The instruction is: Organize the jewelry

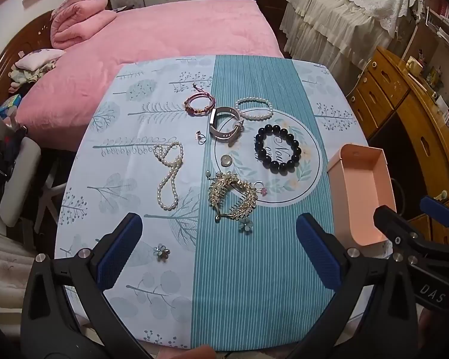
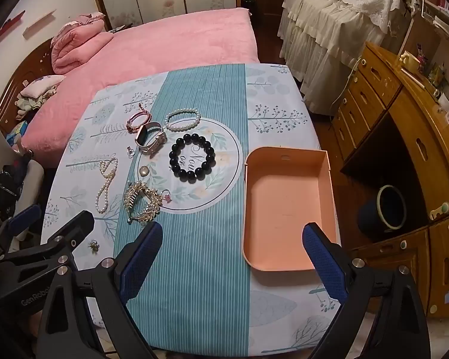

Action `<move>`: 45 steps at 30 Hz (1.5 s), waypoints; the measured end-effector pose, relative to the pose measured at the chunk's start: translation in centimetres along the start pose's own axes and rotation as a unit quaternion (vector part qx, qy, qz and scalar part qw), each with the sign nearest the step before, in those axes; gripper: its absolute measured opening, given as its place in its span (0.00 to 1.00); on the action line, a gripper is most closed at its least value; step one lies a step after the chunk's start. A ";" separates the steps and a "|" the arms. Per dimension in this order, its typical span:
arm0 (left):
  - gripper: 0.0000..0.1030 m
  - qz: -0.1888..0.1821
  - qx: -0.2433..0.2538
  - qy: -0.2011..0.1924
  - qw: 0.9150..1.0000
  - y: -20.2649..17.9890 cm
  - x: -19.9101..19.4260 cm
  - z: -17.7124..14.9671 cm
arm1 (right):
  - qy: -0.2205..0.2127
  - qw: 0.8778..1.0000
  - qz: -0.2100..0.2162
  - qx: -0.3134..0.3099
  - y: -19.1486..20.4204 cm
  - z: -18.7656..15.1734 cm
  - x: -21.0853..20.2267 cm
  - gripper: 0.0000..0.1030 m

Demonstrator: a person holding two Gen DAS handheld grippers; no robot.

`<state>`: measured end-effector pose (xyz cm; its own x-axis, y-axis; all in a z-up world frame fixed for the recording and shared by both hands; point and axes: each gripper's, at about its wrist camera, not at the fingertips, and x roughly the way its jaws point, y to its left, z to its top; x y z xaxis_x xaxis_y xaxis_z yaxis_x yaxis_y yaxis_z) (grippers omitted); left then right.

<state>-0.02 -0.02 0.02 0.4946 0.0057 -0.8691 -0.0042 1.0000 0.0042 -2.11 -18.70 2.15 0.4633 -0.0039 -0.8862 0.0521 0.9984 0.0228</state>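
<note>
Fingers (image 1: 121,248) spread wide on both your left gripper (image 1: 218,254) and right gripper (image 2: 233,261), holding nothing, hovering over the desk's (image 2: 194,299) bare near edge. Jewelry cluster around the black bead bracelet (image 2: 192,157) sits mid-desk; pink tray (image 2: 287,209) lies at the right edge.
</note>
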 end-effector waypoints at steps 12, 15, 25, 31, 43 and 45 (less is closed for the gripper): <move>0.99 -0.014 -0.005 0.005 1.000 -0.1 0.2 -0.2 | -0.002 1.000 0.011 0.007 -0.2 -0.2 -0.5 0.93; 0.98 -0.016 -0.008 0.008 1.000 0.2 0.1 0.2 | 0.001 1.000 0.011 0.006 0.0 0.2 -0.6 0.93; 0.91 -0.017 -0.001 0.006 1.000 -0.4 0.2 0.2 | -0.013 1.000 0.018 -0.010 0.7 0.4 -1.3 0.93; 0.90 -0.017 0.005 0.006 1.000 -0.8 0.1 0.4 | -0.016 1.000 0.018 -0.008 0.7 0.5 -1.7 0.93; 0.90 -0.010 0.012 -0.003 1.000 -0.4 -1.2 0.7 | -0.018 1.000 0.020 -0.003 0.5 0.6 -2.3 0.93; 0.90 -0.009 0.011 -0.002 1.000 -0.3 -1.3 0.6 | -0.016 1.000 0.023 -0.004 0.5 0.7 -2.4 0.93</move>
<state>-0.15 -0.36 1.49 0.4974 -0.0125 -0.8674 0.0234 0.9997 -0.0009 -2.61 -18.23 4.57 0.4940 0.0412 -0.8685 0.0231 0.9979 0.0605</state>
